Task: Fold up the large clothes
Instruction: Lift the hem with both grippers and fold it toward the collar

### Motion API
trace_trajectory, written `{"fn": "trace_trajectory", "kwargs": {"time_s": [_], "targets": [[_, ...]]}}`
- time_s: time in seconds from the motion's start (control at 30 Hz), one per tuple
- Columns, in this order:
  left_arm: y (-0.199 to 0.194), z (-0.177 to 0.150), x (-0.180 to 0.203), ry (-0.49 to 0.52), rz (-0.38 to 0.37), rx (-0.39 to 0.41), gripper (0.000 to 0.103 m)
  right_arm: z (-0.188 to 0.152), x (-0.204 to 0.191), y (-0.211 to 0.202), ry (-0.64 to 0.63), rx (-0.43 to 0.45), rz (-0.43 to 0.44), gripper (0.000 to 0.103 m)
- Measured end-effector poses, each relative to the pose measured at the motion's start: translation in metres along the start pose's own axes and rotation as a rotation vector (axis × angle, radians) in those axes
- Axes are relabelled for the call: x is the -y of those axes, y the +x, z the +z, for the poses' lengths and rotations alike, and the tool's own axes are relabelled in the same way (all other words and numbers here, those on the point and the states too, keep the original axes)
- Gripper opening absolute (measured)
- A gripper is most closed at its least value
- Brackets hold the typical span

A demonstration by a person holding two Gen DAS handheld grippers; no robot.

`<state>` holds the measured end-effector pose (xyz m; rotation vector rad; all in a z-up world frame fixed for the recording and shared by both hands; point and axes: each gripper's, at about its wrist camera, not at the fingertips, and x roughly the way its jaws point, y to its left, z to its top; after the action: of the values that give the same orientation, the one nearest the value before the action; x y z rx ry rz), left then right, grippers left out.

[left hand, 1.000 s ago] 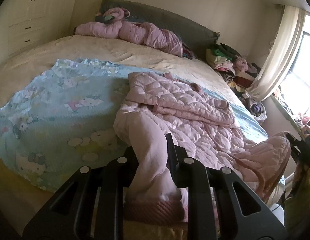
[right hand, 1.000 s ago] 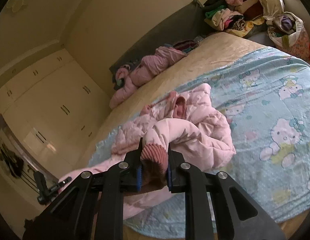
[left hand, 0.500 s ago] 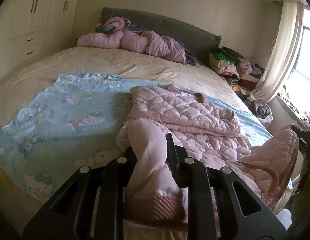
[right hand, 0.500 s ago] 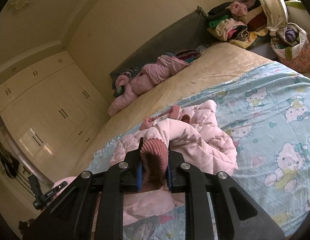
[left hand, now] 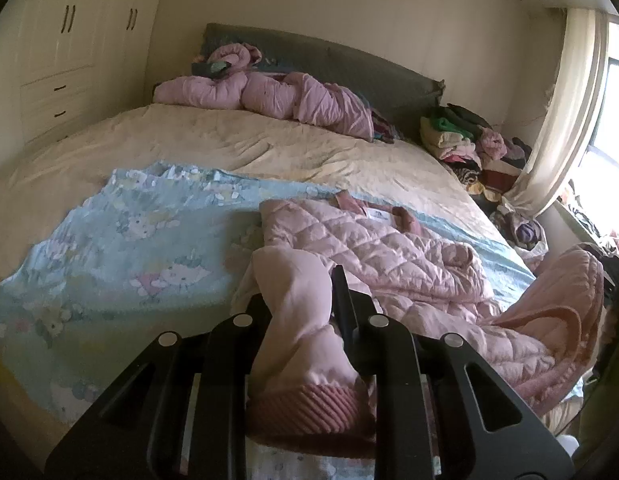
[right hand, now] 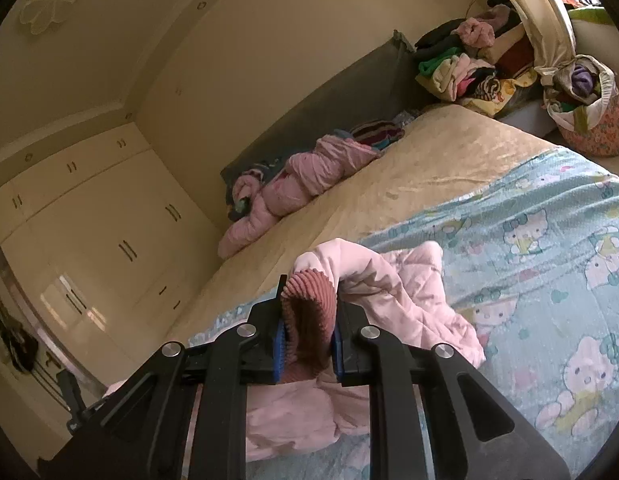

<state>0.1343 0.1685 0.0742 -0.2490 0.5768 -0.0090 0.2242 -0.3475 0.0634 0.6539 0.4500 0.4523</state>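
1. Both grippers have risen and drawn back since the earlier frames, each carrying a sleeve of the pink jacket [left hand: 373, 248] with it; in the left wrist view the quilted lining now shows more fully, and the blue blanket [left hand: 149, 232] sits lower in frame.
2. Left gripper [left hand: 301, 320]: jaws nearly closed, pinching the left sleeve [left hand: 297, 304] just above its ribbed cuff [left hand: 309, 412], which hangs toward the camera.
3. Right gripper [right hand: 307, 332]: jaws nearly closed on the ribbed right cuff [right hand: 309, 308], squeezed between the blue pads [right hand: 278, 344].
4. Jacket position: body lying open, lining up, on the blanket near the foot of the bed [left hand: 229, 148]; both sleeves lifted clear of it. A second pink garment [left hand: 277, 96] lies by the headboard [left hand: 349, 64], well apart; loose clothes [left hand: 461, 140] are heaped at the bedside.
5. Step in hand, as judged: raising the sleeves to spread the jacket before folding.
6. Technique: keep both grips firm and lift evenly, so that the heavy quilted body unrolls without twisting.
7. Draw the cuffs apart until the shoulders pull straight, then lower the jacket flat on the blanket.
8. Risk: the padded sleeve may slide from the left jaws, since they grip smooth shell above the cuff and not the rib itself.
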Motion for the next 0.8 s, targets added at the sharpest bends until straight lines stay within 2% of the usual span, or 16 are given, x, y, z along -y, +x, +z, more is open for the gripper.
{"fn": "trace_trajectory", "kwargs": {"time_s": [0.33, 0.8], "targets": [[0.020, 0.029, 0.006, 0.015, 0.000, 0.010, 0.014, 0.021, 0.011, 0.025, 0.022, 0.034, -0.017, 0.016], [0.063, 0.058, 0.010, 0.031, 0.024, 0.002, 0.015, 0.039, 0.028, 0.068, 0.039, 0.033, -0.068, 0.016]]}}
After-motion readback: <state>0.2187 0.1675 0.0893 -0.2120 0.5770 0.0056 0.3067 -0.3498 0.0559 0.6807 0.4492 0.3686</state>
